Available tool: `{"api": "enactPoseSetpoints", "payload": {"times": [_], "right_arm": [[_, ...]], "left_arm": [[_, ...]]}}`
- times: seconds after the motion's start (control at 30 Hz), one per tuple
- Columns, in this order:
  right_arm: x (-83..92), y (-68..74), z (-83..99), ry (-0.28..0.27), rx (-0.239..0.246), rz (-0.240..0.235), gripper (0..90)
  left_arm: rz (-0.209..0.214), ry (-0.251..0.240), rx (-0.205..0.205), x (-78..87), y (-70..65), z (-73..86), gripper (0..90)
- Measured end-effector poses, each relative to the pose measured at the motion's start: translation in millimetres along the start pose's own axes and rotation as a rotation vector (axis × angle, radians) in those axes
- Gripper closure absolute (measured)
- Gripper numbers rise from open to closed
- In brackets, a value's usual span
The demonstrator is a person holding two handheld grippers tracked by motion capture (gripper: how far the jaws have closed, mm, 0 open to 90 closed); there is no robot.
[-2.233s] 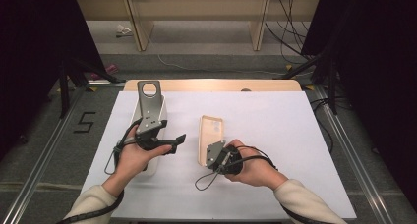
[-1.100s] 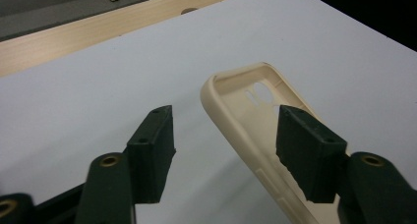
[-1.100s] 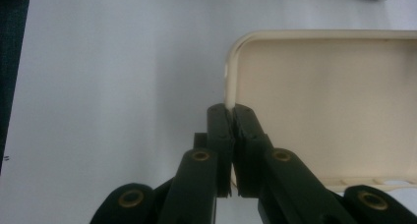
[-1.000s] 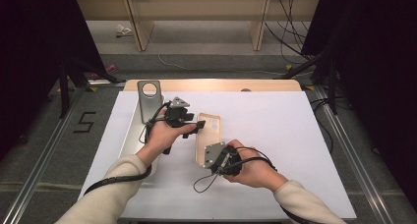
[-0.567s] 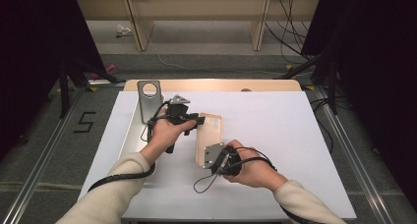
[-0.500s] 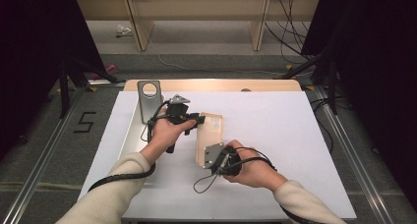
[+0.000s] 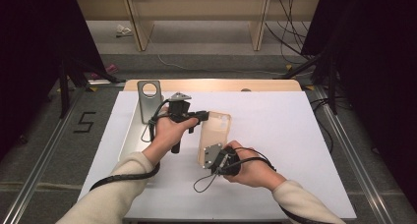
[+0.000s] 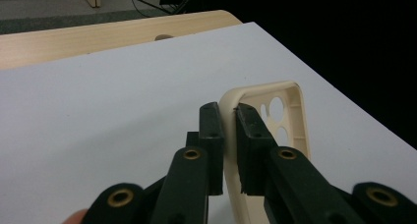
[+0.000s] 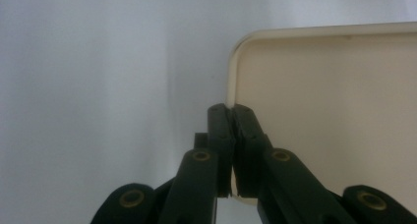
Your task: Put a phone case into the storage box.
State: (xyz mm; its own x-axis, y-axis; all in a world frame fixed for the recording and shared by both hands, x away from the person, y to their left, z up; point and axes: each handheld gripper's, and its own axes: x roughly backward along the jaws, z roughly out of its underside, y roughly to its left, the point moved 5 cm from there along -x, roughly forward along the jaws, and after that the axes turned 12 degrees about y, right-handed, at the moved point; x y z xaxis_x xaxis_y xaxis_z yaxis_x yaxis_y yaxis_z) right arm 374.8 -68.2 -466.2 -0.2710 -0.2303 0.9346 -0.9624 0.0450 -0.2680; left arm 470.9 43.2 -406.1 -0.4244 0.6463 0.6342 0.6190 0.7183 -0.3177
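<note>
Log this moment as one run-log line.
left gripper: just closed, shut on phone case rim | right gripper: shut on same rim | phone: lies apart on table

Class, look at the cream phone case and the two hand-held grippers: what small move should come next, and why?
Probably lift the phone case slightly off the white table with both together. The left hand-held gripper has just closed on the case's rim near the camera cut-outs, and the right hand-held gripper pinches the rim near the opposite corner, so both ends are secured.

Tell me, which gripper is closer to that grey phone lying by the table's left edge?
Left. The left gripper sits just right of the grey phone, clamped on the cream case's top rim. The right gripper pinches the case's lower rim, farther away.
</note>
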Motion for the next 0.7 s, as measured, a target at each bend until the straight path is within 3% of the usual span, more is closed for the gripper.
{"api": "enactPoseSetpoints", "payload": {"times": [0.23,0.33,0.5,0.7], "right_arm": [[0.4,-4.0,1.7,-0.007,-0.026,0.028,85.9],[1.3,-5.9,2.6,-0.039,-0.051,0.039,73.4],[7.5,-17.2,7.4,-0.118,-0.139,0.060,47.0],[8.7,-29.1,19.2,-0.182,-0.270,0.077,31.7]], "left_arm": [[-0.009,-0.050,-0.049,4.7,-11.8,-5.3,83.7],[-0.069,-0.062,-0.127,6.6,-14.1,-7.0,83.9],[-0.120,-0.093,-0.188,11.1,-11.1,-9.1,83.9],[-0.153,-0.123,-0.197,17.7,-5.0,-10.4,83.8]]}}
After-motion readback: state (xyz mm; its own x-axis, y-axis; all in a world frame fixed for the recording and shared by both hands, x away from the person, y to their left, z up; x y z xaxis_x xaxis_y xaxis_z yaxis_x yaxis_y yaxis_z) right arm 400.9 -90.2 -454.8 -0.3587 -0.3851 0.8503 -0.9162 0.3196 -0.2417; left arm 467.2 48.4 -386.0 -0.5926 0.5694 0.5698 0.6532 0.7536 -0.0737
